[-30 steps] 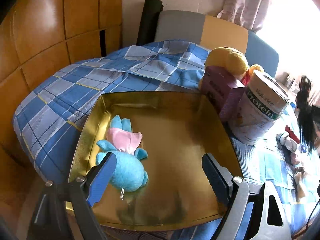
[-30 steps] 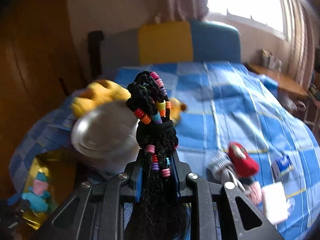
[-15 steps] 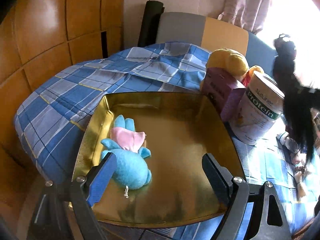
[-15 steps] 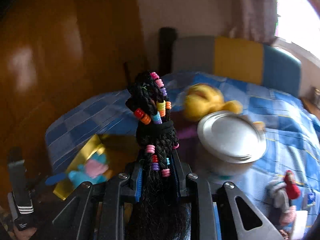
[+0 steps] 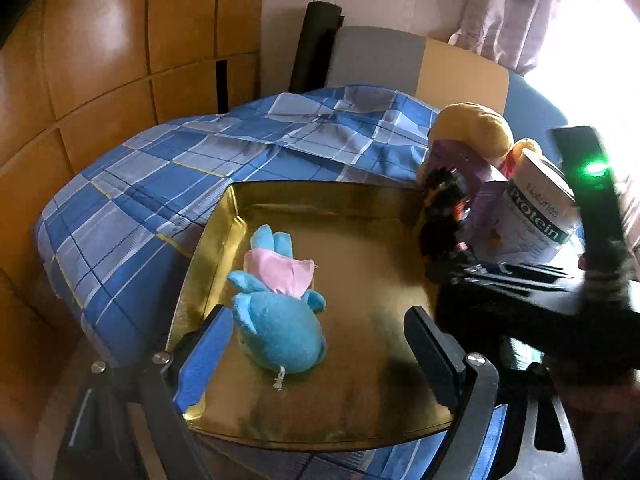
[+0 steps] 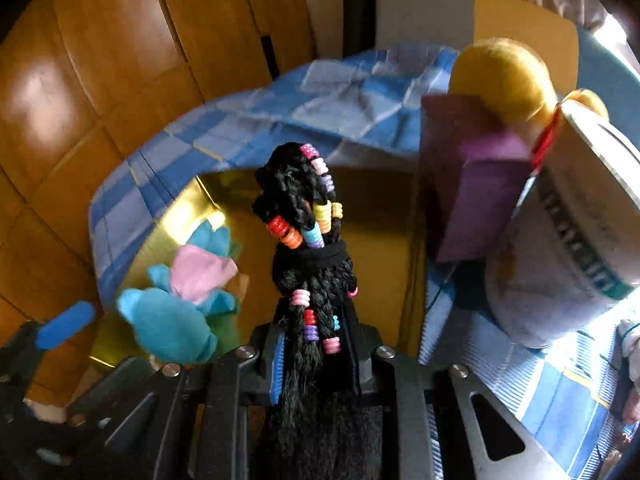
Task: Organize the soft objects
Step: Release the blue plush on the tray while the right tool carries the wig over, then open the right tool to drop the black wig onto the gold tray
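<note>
A gold tray (image 5: 360, 240) lies on the blue checked bedspread, with a blue and pink plush toy (image 5: 280, 312) in its left half. My left gripper (image 5: 316, 344) hangs open over the tray's near edge, the plush between its fingers but apart from them. My right gripper (image 6: 316, 344) is shut on a black braided hairpiece with coloured beads (image 6: 308, 248), held over the tray's right side. In the left wrist view that hairpiece (image 5: 444, 216) and the right gripper's dark body come in from the right. The plush (image 6: 180, 308) and the tray (image 6: 380, 220) show below the hairpiece.
A purple box (image 5: 468, 176), a protein tin (image 5: 540, 212) and a yellow plush (image 5: 476, 128) stand close against the tray's right rim. Wooden wall panels (image 5: 100, 60) run along the left. A grey and yellow headboard (image 5: 400, 64) closes the far end of the bed.
My right gripper has swung left and down with the hairpiece, from over the bed beside the tin to over the tray's right side. The left gripper and the plush have stayed put.
</note>
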The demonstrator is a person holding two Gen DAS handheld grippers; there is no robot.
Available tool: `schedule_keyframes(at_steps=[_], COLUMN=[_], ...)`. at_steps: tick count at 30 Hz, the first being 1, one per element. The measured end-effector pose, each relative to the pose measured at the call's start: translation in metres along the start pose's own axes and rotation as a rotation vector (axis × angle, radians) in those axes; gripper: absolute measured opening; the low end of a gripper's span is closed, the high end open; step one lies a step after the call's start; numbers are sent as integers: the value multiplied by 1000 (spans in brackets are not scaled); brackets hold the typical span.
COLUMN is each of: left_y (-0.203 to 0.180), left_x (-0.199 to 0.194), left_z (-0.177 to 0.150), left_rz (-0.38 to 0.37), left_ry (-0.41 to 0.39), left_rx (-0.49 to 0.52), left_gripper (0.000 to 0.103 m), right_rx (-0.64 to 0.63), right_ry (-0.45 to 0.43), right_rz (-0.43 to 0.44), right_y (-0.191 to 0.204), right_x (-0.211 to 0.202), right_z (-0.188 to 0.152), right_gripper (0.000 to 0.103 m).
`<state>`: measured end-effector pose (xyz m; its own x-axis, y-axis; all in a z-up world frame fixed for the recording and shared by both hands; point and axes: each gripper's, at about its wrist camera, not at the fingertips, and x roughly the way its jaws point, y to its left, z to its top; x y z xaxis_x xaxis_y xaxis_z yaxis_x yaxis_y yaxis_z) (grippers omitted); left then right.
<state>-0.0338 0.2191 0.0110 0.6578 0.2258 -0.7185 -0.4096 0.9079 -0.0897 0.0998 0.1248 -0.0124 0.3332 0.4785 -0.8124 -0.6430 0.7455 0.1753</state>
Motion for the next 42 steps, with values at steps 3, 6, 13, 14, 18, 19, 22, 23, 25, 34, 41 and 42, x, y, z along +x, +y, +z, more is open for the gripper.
schedule_keyframes(at_steps=[3, 6, 13, 14, 18, 19, 22, 23, 25, 34, 41, 42], left_y=[4, 7, 8, 8, 7, 6, 4, 4, 2, -8, -22, -24], left_x=[2, 5, 7, 7, 7, 6, 5, 4, 2, -7, -11, -11], left_z=[-1, -2, -5, -6, -5, -6, -6, -7, -7, -10, -12, -12], left_rz=[6, 12, 17, 16, 14, 15, 16, 15, 16, 1, -24, -28], left_ry=[5, 12, 21, 20, 18, 17, 13, 11, 5, -8, -13, -12], left_rx=[-5, -13, -15, -15, -12, -11, -7, -6, 0, 32, 86, 95], left_gripper=[88, 88, 88, 88, 88, 89, 90, 90, 90, 90, 90, 90], right_rx=[-7, 2, 51, 52, 38, 32, 5, -2, -12, -22, -24, -20], right_ry=[33, 65, 59, 51, -2, -14, -63, -77, -105, -201, -252, -256], right_rz=[-14, -34, -33, -30, -57, -62, -102, -113, -124, -172, -218, -226], right_y=[-2, -5, -11, -13, -11, -10, -5, -4, -3, -7, -24, -28], right_x=[17, 32, 31, 26, 7, 4, -9, -14, -24, -64, -90, -94], right_z=[2, 3, 4, 3, -3, -3, -8, -11, -14, -31, -50, -52], right_gripper=[25, 27, 39, 39, 39, 39, 39, 39, 39, 40, 40, 40])
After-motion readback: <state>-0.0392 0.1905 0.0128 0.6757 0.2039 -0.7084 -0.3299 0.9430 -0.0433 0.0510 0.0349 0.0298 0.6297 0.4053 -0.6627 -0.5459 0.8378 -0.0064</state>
